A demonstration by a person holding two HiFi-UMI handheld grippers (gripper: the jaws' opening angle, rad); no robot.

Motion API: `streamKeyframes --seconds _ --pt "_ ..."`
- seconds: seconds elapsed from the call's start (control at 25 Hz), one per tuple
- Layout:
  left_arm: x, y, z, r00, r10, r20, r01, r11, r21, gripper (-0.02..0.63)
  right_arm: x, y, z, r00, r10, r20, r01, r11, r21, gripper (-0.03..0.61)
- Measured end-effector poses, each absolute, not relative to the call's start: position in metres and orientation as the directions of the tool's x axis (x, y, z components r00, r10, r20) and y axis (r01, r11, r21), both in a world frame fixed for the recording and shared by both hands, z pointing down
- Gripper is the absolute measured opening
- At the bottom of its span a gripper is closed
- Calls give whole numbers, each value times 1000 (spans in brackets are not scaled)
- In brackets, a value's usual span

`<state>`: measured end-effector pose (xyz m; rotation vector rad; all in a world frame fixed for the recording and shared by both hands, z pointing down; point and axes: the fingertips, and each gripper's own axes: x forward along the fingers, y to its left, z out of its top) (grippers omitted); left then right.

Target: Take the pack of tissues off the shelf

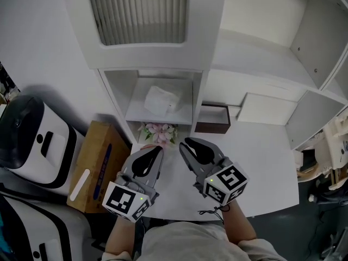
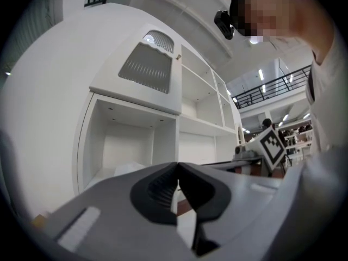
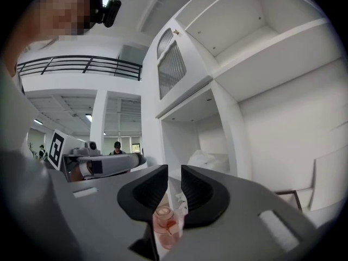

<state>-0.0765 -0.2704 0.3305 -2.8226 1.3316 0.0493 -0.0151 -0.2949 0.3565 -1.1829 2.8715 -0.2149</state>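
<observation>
The pack of tissues, white and crumpled, lies on the low shelf of the white cabinet. It also shows in the left gripper view and the right gripper view. Both grippers hover over the white table, short of the shelf. My left gripper points at the shelf with its jaws shut and empty. My right gripper is beside it, with a narrow gap between its jaws and nothing gripped. A pink vase shows through that gap, farther off.
Pink flowers in the vase stand on the table just under the shelf, in front of both grippers. A dark brown box sits to the right. A cardboard box and white machines stand at the left.
</observation>
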Motion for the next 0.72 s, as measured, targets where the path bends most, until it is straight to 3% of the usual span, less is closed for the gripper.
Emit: streamKeyframes --seconds 0.72 --pt "-124 -306 322 760 -648 -42 -649 -761 -8 2 -45 -373 371 -485 -864 133 -869 459 -183 135"
